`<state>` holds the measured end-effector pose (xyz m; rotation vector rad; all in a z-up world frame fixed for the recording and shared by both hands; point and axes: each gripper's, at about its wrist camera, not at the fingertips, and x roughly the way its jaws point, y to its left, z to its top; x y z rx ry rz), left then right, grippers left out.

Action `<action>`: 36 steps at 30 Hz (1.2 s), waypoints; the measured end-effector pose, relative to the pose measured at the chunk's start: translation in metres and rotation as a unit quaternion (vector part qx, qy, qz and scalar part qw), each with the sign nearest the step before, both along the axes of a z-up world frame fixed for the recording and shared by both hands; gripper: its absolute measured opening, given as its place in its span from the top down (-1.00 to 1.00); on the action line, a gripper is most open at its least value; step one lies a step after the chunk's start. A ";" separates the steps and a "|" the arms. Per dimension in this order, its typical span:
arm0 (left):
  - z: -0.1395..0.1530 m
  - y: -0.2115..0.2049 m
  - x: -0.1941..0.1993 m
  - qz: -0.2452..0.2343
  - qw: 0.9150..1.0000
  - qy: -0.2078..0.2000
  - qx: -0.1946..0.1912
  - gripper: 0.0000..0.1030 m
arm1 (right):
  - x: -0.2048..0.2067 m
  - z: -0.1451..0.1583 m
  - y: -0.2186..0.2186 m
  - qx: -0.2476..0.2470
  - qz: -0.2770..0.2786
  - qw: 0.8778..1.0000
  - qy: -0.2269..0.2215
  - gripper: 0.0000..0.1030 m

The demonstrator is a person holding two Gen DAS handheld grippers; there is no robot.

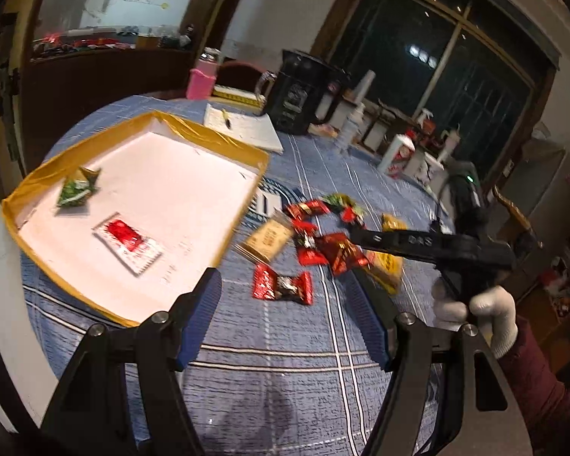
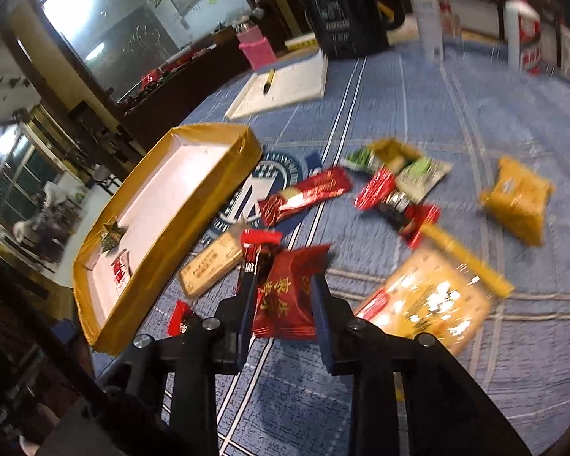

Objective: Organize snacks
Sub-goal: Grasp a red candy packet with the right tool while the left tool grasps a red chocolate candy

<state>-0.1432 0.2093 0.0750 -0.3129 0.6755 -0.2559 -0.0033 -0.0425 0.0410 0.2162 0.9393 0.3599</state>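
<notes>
A gold-rimmed white tray [image 1: 224, 135] [image 2: 163, 250] sits on the blue cloth at the left. In it lie a green packet [image 1: 78, 188] [image 2: 112, 233] and a red-and-white packet [image 1: 127, 243] [image 2: 121, 271]. Right of the tray are several loose snacks: a long red bar [image 2: 307, 193], a tan packet [image 1: 268, 239] [image 2: 209, 269], yellow packets [image 2: 518, 201] and a red-black candy [image 1: 283, 288]. My left gripper [image 1: 285, 315] hangs open and empty before that candy. My right gripper [image 2: 284, 304] [image 1: 355, 233], held by a gloved hand [image 1: 490, 311], is open, its pads beside a red packet [image 2: 285, 300] on the cloth.
A black jug [image 1: 300, 91], a white notepad with a pen [image 1: 243, 129] [image 2: 285, 87] and a pink container [image 1: 201, 81] stand behind the tray. White bottles [image 1: 397, 155] stand at the far right of the round table. A large orange packet [image 2: 429, 304] lies near the right gripper.
</notes>
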 end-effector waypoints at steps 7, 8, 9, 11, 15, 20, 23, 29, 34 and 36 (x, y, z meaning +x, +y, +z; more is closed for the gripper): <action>-0.013 -0.032 0.010 -0.039 0.997 0.026 0.054 -0.34 | 0.003 -0.008 0.020 -0.025 0.006 1.000 -0.011 0.35; -0.015 -0.035 0.011 -0.042 0.997 0.030 0.059 -0.35 | 0.004 -0.008 0.022 -0.027 0.007 1.000 -0.012 0.34; -0.019 -0.039 0.014 -0.046 0.996 0.036 0.064 -0.35 | 0.005 -0.009 0.023 -0.028 0.008 1.000 -0.012 0.33; -0.023 -0.044 0.019 -0.050 0.995 0.044 0.069 -0.35 | 0.006 -0.010 0.025 -0.031 0.005 0.999 -0.016 0.30; -0.032 -0.054 0.032 -0.054 0.994 0.057 0.079 -0.35 | 0.010 -0.015 0.032 -0.046 0.006 0.999 -0.011 0.28; -0.038 -0.065 0.052 -0.065 0.990 0.062 0.113 -0.35 | 0.005 -0.018 0.037 -0.058 0.023 0.998 -0.014 0.52; -0.042 -0.066 0.063 -0.062 0.988 0.073 0.124 -0.35 | -0.004 -0.013 0.033 -0.058 0.018 0.998 -0.033 0.52; -0.054 -0.079 0.081 -0.067 0.983 0.085 0.150 -0.35 | -0.020 -0.001 0.023 -0.043 0.013 0.997 -0.068 0.51; -0.062 -0.086 0.085 -0.057 0.978 0.081 0.182 0.33 | -0.022 -0.001 0.014 -0.028 0.005 0.997 -0.069 0.51; -0.061 -0.085 0.085 -0.054 0.979 0.080 0.179 0.46 | -0.021 -0.003 0.010 -0.022 0.000 0.998 -0.066 0.51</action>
